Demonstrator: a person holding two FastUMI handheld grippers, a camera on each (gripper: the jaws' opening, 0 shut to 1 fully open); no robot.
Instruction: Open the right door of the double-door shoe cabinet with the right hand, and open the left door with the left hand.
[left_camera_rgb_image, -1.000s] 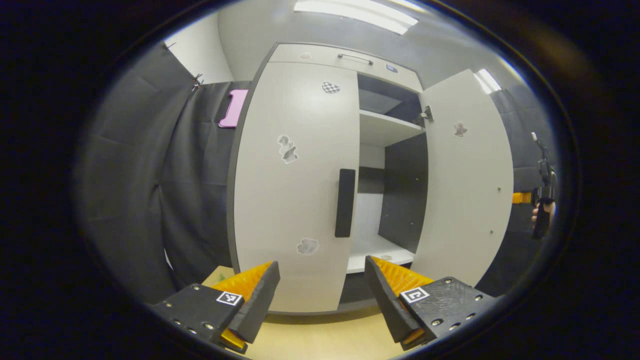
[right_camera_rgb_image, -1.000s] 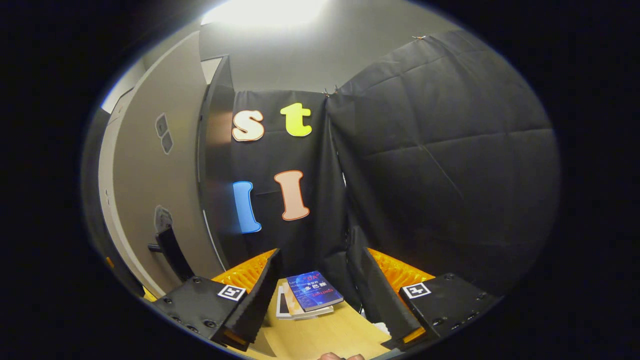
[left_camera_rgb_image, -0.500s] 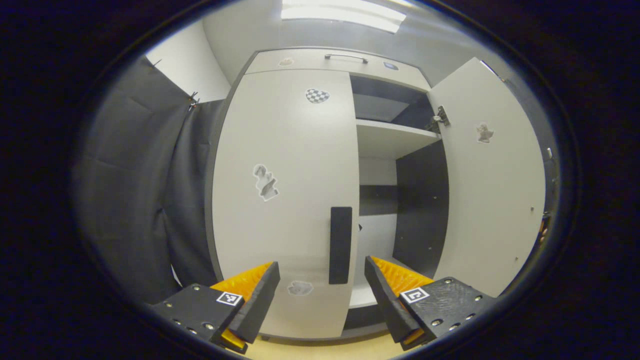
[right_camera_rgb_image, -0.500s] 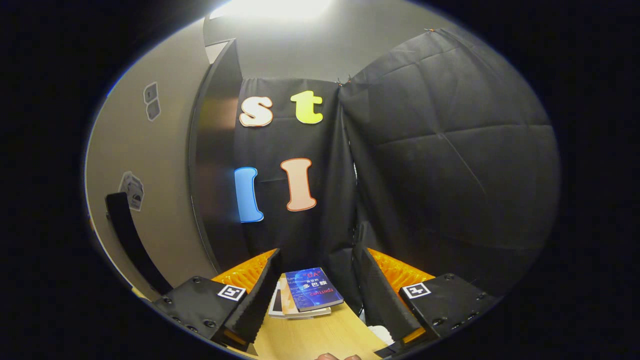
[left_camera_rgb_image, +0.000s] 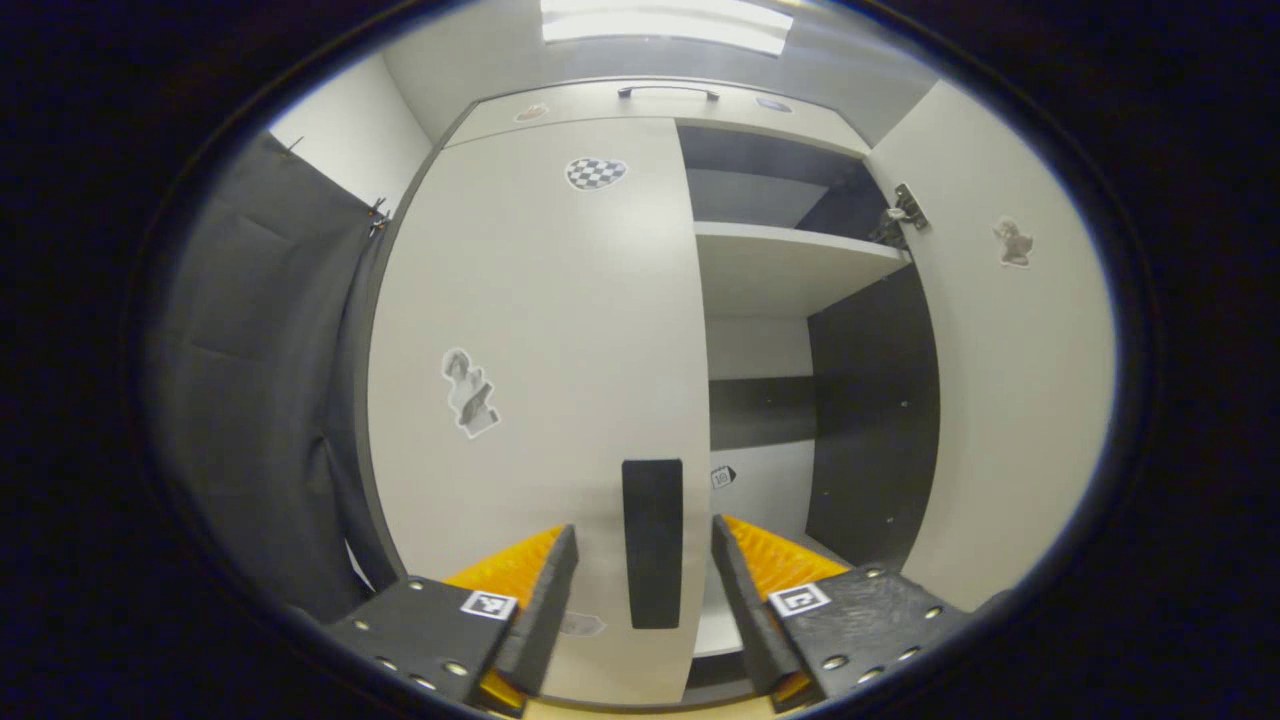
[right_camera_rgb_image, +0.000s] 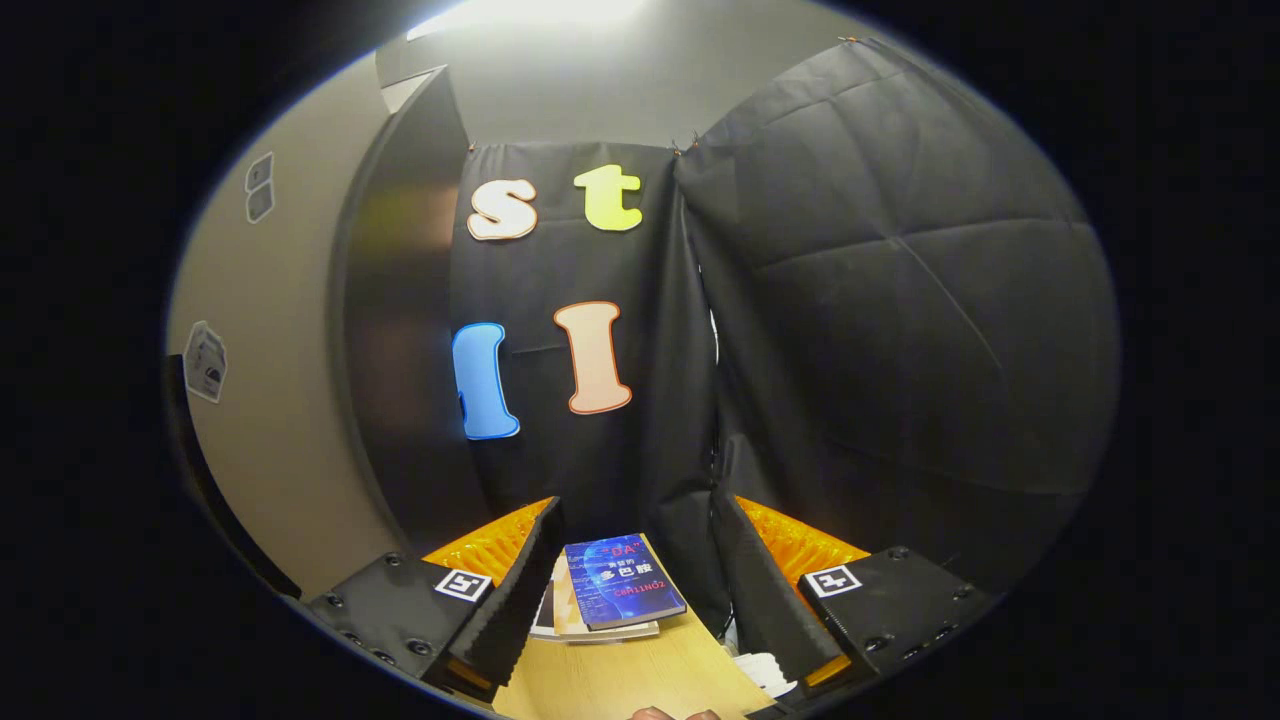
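Shoe cabinet: right door swung wide open, left door closed. Left gripper spread apart, its fingers flanking the left door's dark handle, contact not discernible. Right gripper parted, holding nothing, above books on the wooden surface.

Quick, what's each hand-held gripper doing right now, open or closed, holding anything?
Left hand-held gripper: open, fingers either side of the left door's handle, not gripping it.
Right hand-held gripper: open, holding nothing.
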